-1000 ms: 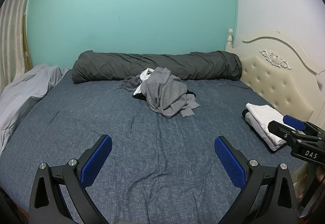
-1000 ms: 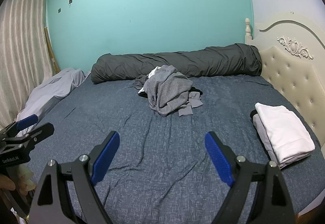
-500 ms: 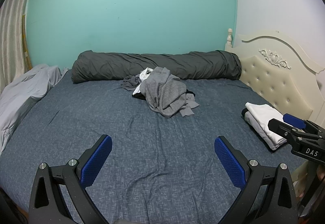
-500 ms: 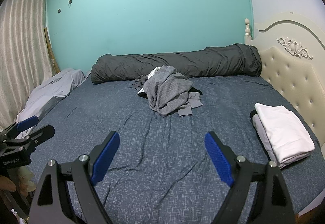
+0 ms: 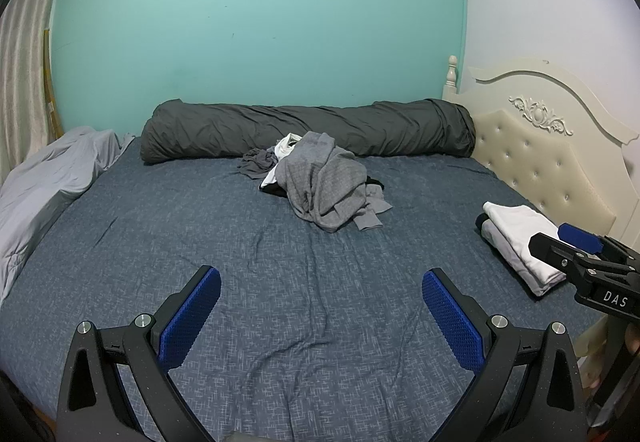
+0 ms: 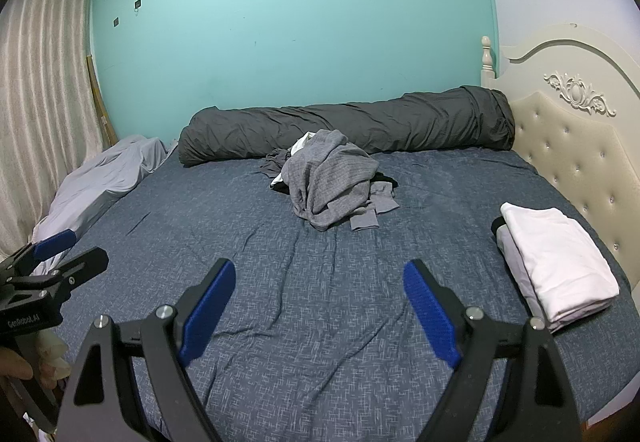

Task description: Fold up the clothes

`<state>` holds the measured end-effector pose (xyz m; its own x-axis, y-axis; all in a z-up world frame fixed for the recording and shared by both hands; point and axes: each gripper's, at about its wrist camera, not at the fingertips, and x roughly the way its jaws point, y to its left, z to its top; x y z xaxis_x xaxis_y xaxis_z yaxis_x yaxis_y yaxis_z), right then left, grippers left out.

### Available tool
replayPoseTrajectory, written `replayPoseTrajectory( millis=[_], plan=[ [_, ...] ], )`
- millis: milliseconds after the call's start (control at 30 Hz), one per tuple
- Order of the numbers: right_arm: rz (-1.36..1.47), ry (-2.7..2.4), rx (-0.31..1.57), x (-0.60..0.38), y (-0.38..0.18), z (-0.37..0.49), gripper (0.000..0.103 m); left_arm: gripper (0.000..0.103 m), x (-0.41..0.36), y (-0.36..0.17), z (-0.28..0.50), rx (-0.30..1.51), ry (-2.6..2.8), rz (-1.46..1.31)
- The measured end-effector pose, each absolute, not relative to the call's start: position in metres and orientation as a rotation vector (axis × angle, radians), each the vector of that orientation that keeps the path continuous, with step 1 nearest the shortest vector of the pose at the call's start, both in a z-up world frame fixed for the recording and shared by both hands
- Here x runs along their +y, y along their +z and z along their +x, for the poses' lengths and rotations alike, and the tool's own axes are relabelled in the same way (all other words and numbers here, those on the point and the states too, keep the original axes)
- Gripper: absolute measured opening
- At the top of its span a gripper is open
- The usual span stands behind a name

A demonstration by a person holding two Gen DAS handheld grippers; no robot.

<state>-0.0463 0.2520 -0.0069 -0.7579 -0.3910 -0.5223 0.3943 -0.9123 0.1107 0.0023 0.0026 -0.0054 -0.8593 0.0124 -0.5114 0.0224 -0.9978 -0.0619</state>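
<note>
A heap of unfolded clothes, mostly a grey knit top over white and dark pieces, lies mid-bed in front of the bolster. A folded stack, white on top of grey, rests at the bed's right side near the headboard. My left gripper hovers over the near part of the blue bedsheet, open, nothing between its blue pads. My right gripper is likewise open and empty, to the right of the left one. Both are well short of the heap.
A long dark grey bolster lies along the teal wall. A pale grey quilt is bunched at the bed's left edge. The cream tufted headboard bounds the right side. Curtains hang at far left.
</note>
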Motion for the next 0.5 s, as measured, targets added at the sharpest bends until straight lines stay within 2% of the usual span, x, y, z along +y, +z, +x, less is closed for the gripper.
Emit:
replayPoseTrajectory(
  millis=[500],
  plan=[
    [0.799, -2.601, 0.006, 0.2529, -0.0141, -0.0526, 0.087, 0.103, -0.0006, -0.0114, -0.0062, 0.112, -3.011, 0.842]
  ],
)
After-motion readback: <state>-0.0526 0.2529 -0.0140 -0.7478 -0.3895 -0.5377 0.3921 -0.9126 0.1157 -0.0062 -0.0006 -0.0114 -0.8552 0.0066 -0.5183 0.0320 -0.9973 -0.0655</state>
